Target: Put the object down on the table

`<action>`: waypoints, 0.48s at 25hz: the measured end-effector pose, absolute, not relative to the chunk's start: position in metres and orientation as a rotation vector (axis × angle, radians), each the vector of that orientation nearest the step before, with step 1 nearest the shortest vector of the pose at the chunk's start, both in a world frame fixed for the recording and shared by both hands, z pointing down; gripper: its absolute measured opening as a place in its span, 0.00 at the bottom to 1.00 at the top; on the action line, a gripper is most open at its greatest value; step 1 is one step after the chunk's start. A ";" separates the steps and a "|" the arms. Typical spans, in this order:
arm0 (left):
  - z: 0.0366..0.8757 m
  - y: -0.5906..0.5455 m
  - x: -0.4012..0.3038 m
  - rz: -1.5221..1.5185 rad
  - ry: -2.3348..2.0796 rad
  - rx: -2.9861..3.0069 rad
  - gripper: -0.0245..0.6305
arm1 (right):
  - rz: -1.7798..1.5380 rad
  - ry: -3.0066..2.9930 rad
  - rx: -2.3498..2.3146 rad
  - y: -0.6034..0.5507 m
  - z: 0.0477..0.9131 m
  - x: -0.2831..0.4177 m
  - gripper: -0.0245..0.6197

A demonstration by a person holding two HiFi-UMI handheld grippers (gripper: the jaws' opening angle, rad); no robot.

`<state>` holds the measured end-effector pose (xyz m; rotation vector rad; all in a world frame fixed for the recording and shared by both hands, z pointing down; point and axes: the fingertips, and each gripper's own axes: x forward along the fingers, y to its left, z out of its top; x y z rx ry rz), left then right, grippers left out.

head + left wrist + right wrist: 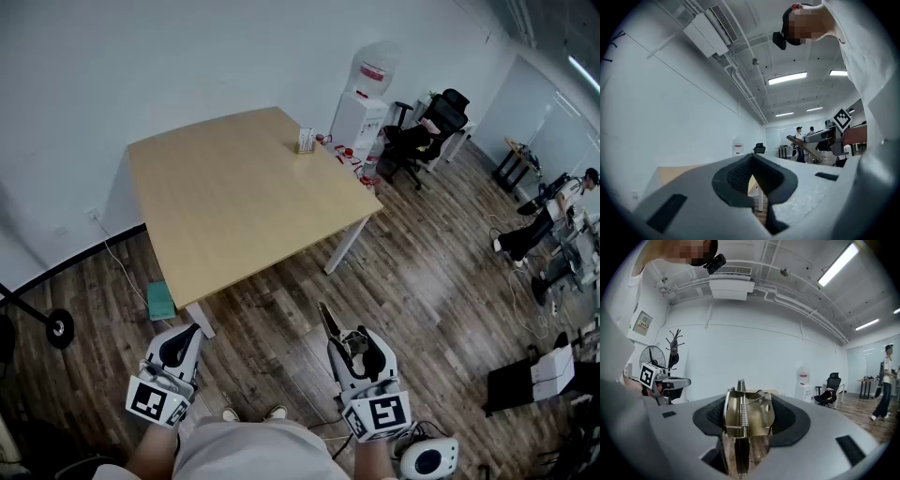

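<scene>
A brass-coloured metal spring clip (747, 416) with a coil spring sits between the pads of my right gripper (749, 423), which is shut on it. In the head view the right gripper (352, 342) is held low over the wood floor, close to the person's body, and the clip's dark end (329, 323) sticks out forward. My left gripper (180, 345) hangs beside it at the left, its fingertips meeting with nothing held (751, 176). The light wooden table (234, 187) stands ahead, apart from both grippers.
A small card stand (306, 141) sits at the table's far corner. Behind are a water dispenser (361, 117) and a black office chair (427, 131). A teal box (160, 302) lies on the floor by a table leg. Seated people (553, 202) are at the right.
</scene>
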<state>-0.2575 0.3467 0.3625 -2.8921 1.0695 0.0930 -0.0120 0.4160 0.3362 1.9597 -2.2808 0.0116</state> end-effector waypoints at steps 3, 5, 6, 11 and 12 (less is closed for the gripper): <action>0.363 0.347 -0.257 0.095 1.069 -2.893 0.05 | 0.019 -2.277 1.957 0.417 0.339 -0.013 0.40; 0.362 0.347 -0.257 0.097 1.066 -2.894 0.05 | 0.026 -2.280 1.957 0.417 0.339 -0.013 0.40; 0.362 0.347 -0.257 0.096 1.065 -2.894 0.05 | 0.034 -2.288 1.961 0.417 0.338 -0.013 0.40; 0.368 0.345 -0.249 0.090 1.057 -2.904 0.05 | 0.062 -2.359 1.994 0.421 0.336 -0.006 0.40; 0.369 0.344 -0.245 0.088 1.059 -2.906 0.05 | 0.063 -2.359 1.991 0.422 0.338 -0.003 0.40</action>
